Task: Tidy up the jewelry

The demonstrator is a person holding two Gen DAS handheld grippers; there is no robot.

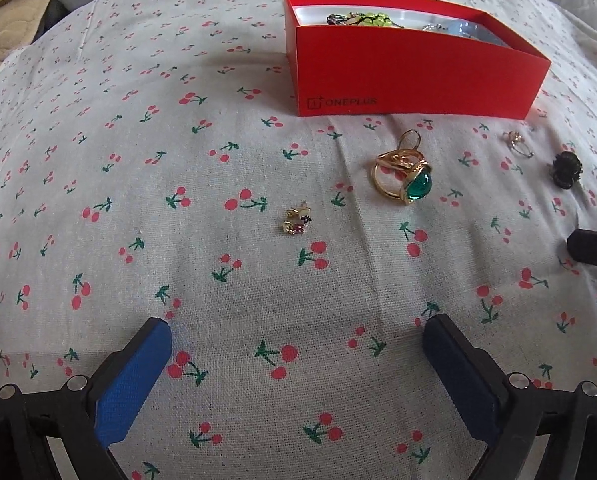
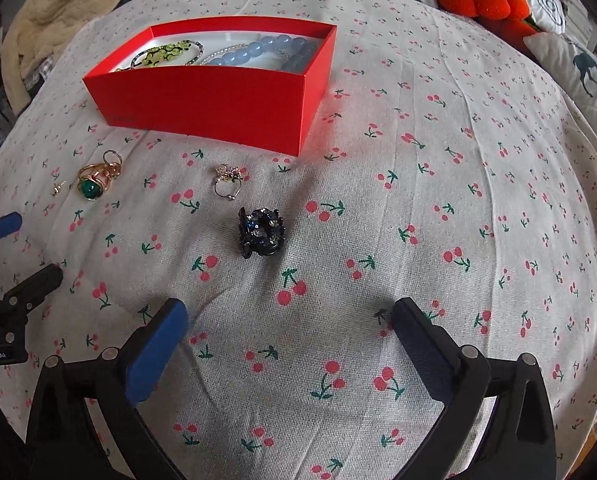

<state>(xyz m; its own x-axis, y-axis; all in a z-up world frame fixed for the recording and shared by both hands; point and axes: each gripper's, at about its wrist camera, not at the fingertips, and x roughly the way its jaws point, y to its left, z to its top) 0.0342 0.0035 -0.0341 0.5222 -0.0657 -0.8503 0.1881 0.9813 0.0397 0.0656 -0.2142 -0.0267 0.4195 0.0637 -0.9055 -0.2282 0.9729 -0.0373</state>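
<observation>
Both the left hand-held gripper (image 1: 296,354) and the right hand-held gripper (image 2: 290,334) stood spread wide with nothing between their fingers, low in their frames over the cherry-print cloth (image 2: 438,184). In the right wrist view, the red box (image 2: 218,108) of beads sat at upper left. Below it lay the green-stone ring (image 2: 92,184), a small silver ring (image 2: 228,184) and the dark jewelled ring (image 2: 261,237) at centre.

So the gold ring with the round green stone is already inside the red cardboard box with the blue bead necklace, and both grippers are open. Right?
Not quite. The gold ring with the round green stone lies on the cherry-print cloth in front of the red cardboard box, as the left wrist view shows. The blue bead necklace is inside, and the left gripper and right gripper are open.
</observation>
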